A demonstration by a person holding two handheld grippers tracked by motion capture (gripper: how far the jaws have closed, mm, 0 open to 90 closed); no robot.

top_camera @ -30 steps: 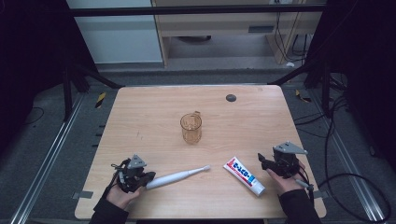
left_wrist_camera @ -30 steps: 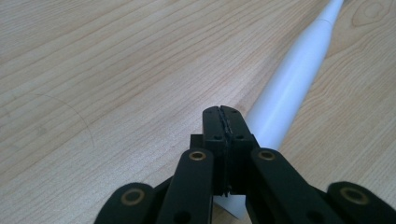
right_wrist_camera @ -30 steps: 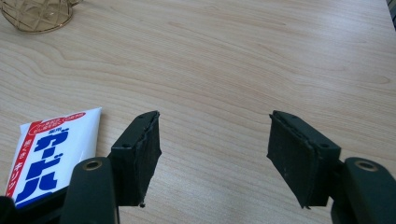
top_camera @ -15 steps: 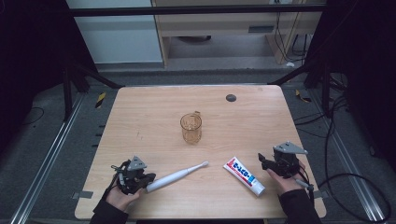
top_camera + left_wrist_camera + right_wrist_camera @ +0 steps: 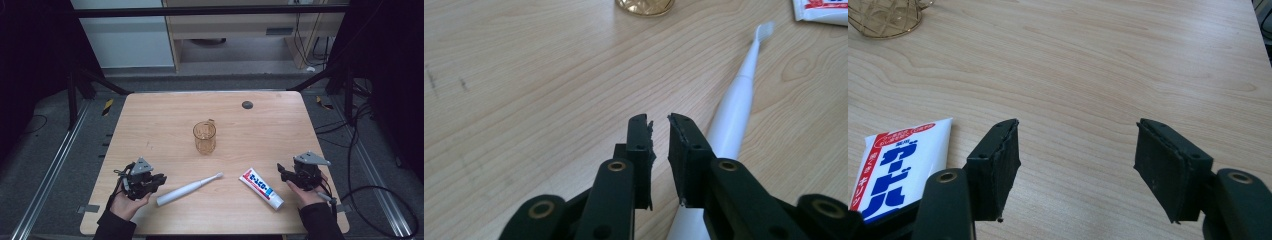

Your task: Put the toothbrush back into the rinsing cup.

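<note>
Bench (image 5: 150, 125) of pale wood carries four items, laid well apart so each can be reached singly. Toothpaste tube (image 5: 261, 188) lies flat near the front edge, just beside the right claw (image 5: 285, 175); that claw stands released, jaws wide, with nothing between them, seemingly parked in wait. Amber glass mug (image 5: 204, 137) stands upright at mid-bench, mouth open, a likely receptacle. White toothbrush (image 5: 189, 189) lies flat and slanted, its handle end toward the left claw (image 5: 159, 179), bristles pointing toward the tube. In the left gripper view the left claw's jaws have just been opening and now show a narrow gap, empty; the toothbrush handle (image 5: 729, 125) lies beside and partly under the right-hand jaw, not gripped. I judge this a line-up for grasping the handle. Small dark disc (image 5: 247, 104) sits near the far edge.
</note>
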